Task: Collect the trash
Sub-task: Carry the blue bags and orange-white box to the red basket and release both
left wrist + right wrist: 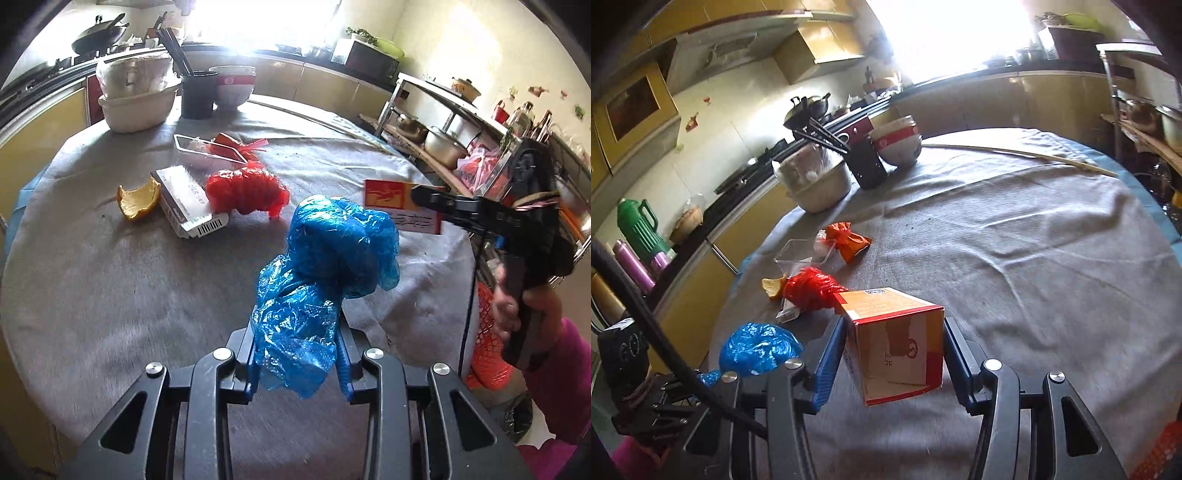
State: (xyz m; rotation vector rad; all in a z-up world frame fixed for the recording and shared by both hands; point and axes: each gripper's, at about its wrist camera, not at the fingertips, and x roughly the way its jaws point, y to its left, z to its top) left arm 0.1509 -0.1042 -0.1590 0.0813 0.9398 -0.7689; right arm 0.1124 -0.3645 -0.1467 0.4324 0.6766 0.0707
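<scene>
Two loads: I have one piece of trash in each gripper, both lifted clear of the grey cloth-covered round table [92,295].
Left gripper [299,354]: clenched on a crumpled blue plastic bag [332,251]; its blue pads pinch the lower tail of the bag while the bulk balloons out ahead of the fingers.
Right gripper [894,354]: clamped across a red-and-white cardboard box with an open end [897,343]; each pad sits on one side wall and the open mouth faces the camera.
Grip quality, bag: thin film, held only at one end. I judge it could slip, so I would keep the squeeze steady and avoid quick swings.
Grip quality, box: hollow carton, and more squeeze could crush the walls. I would hold this pressure and keep the box level so that nothing inside tips out.
Destination: a red mesh basket [487,339] shows past the table edge on the right of the left wrist view; whether it is the bin I cannot tell.
Clearance: I would carry both loads high enough to miss the edge of the table.
Left on table: a curved orange peel [138,201], a flat white-and-grey carton [190,208], a crumpled red plastic bag [245,190] and a clear plastic tray [207,149].
Order: drop the box first, then the bag, then return for the peel cluster.
</scene>
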